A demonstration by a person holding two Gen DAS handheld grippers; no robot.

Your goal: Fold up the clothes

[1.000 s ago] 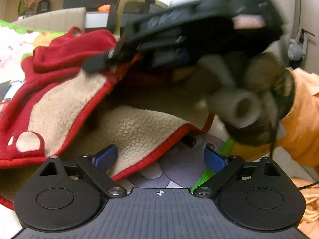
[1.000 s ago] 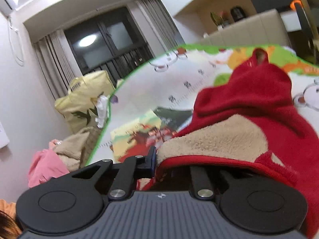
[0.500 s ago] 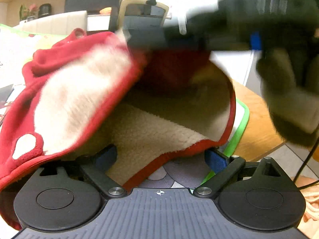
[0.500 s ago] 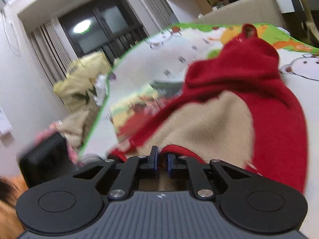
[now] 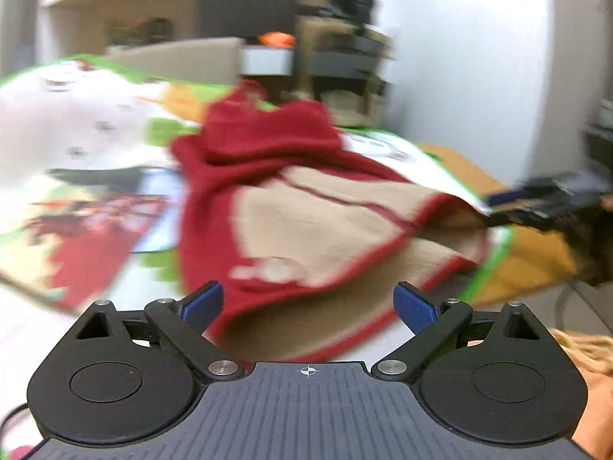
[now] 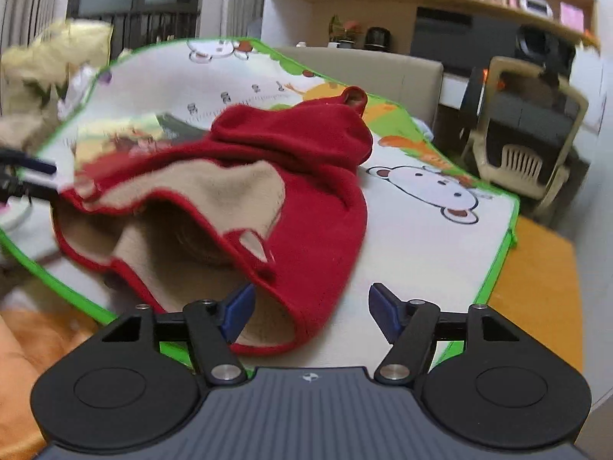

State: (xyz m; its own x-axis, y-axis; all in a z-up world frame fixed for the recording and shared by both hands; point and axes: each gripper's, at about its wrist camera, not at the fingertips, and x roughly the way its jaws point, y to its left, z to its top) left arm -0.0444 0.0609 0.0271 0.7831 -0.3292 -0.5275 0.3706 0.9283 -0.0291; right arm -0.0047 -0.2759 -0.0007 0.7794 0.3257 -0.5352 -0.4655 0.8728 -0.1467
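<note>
Here, left tongs [image 5: 307, 304] and right tongs [image 6: 309, 312] agape, empty

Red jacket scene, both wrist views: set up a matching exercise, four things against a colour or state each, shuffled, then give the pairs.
Things:
1. red jacket
2. play mat
3. left gripper
4. plastic chair

Descriptions:
A. beige, standing on the floor beyond the mat
B. open, holding nothing
C. lying crumpled, tan fleece lining showing
D. white with cartoon bears and a green border

Pairs: 1-C, 2-D, 3-B, 4-A

The right gripper is open too.
</note>
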